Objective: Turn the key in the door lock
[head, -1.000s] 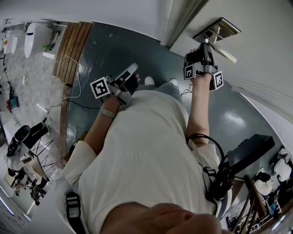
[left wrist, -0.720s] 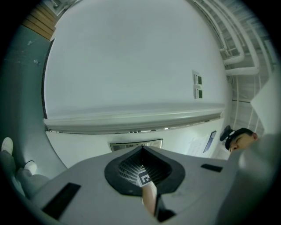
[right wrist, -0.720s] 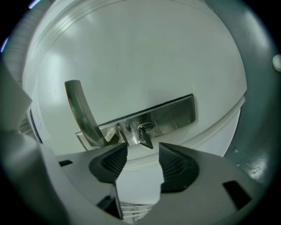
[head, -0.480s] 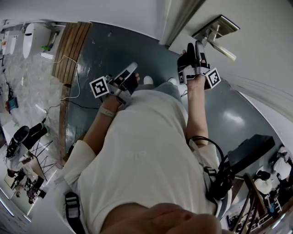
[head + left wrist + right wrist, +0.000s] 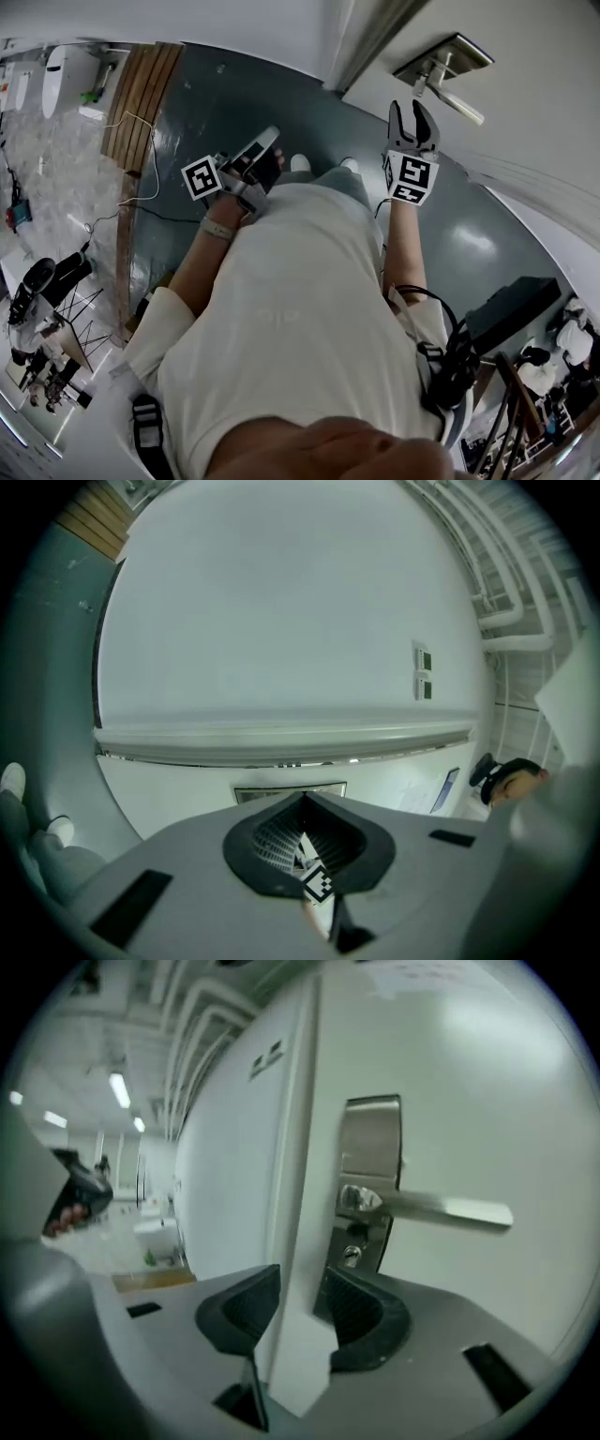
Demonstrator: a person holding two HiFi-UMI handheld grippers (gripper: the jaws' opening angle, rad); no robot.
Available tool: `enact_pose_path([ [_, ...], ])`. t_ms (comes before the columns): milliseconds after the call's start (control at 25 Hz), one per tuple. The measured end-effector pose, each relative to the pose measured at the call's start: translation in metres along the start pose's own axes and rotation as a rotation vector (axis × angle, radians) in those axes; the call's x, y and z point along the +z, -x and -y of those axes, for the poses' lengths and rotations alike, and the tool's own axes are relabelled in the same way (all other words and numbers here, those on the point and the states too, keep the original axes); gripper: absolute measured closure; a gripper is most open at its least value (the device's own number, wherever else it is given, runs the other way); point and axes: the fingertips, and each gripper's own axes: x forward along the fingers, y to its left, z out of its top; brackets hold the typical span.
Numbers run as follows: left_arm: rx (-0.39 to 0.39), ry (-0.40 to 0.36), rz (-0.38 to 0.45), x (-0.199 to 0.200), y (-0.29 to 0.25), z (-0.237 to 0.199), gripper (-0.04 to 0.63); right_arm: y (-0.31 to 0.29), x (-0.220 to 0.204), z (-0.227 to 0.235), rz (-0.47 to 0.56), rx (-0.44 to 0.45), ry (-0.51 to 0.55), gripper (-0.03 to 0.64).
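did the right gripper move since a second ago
Yes. The right gripper has backed off the lock plate, down the head view toward the person. Its jaws have just been opening, with nothing between them.

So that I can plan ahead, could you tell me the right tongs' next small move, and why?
Probably move the right tongs forward and close them on the key, if the turn is unfinished. Their jaws have just opened with nothing between them, and they hang short of the door, the key sitting in the lock below the lever handle.
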Motion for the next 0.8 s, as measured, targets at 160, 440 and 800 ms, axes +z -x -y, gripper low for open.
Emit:
enact_pose_path([
  [160, -0.004, 0.012, -0.002, -0.002, -0.003, -0.002, 0.588, -0.002, 0.006, 0.017, -0.071, -0.122, 0.414, 0.449],
  [440, -0.011, 0.029, 0.003, -0.002, -0.005, -0.004, 0.588, -0.019, -0.01, 0.027, -0.213, -0.192, 0.913, 0.449],
  [800, -0.016, 0.043, 0.025, 0.003, 0.007, 0.001, 0.588, -0.038, -0.009, 0.034, -0.269, -0.261, 1.136, 0.449],
])
